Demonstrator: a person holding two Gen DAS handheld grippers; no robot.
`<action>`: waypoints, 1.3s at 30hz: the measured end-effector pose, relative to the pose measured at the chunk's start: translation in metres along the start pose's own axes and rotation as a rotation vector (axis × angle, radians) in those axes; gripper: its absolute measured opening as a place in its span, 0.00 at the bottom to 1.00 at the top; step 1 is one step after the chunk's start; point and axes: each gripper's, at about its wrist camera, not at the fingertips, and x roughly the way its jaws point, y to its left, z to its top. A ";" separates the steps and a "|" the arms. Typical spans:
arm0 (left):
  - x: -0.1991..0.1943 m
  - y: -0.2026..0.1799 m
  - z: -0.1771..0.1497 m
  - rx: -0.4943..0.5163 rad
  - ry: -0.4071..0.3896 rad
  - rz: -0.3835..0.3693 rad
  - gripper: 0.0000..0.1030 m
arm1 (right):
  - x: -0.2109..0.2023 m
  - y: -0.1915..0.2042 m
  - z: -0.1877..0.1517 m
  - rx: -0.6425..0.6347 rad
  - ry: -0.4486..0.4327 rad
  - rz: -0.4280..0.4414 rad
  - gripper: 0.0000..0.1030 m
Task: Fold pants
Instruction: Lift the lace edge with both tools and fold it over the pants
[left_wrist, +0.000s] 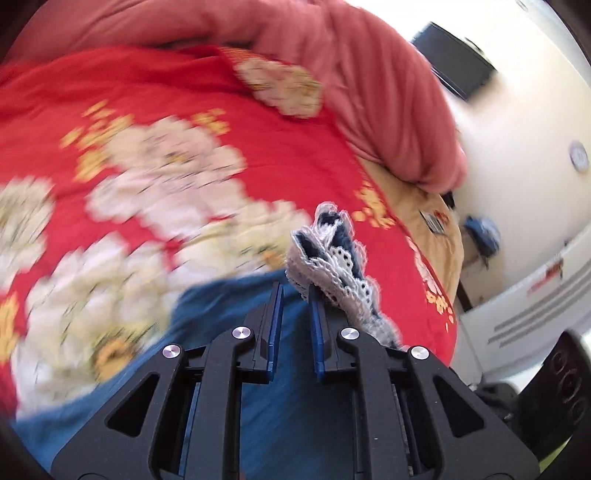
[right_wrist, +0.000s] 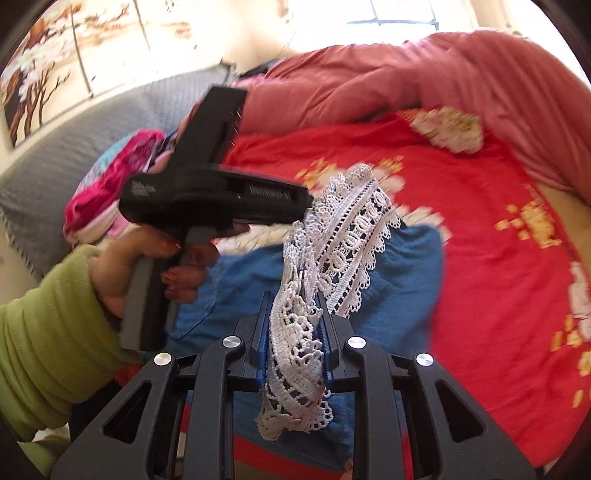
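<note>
Right wrist view: the right claw is clamped on the white lace hem of the blue pants, the lace bunched between its blue pads and spilling out in front and behind.
Pants: they lie on the bed, on a red floral sheet, with the laced end lifted up off the denim.
Left claw in this view: it comes in from the left, gripped by a hand in a green sleeve; its tip meets the upper part of the lace, but the grip itself is hidden from here.
Left wrist view: the left claw stands a little open, its pads apart; the lace lies against the right pad and drapes over that finger, and whether any of it is pinched I cannot tell.
Beneath it: blurred blue denim on the same sheet.
Far side of the bed: a rumpled pink duvet.
Left of the bed: a grey cover with a pink and blue bundle of cloth on it.
Wall: a painting of blossom trees.
</note>
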 end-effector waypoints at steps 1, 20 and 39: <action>-0.005 0.009 -0.003 -0.039 -0.002 0.006 0.07 | 0.008 0.007 -0.003 -0.017 0.022 0.007 0.20; -0.029 0.062 -0.026 -0.187 -0.027 -0.032 0.48 | 0.039 0.063 -0.027 -0.207 0.100 -0.071 0.19; -0.009 0.063 -0.030 -0.203 -0.017 -0.007 0.17 | 0.040 0.079 -0.055 -0.312 0.122 -0.231 0.40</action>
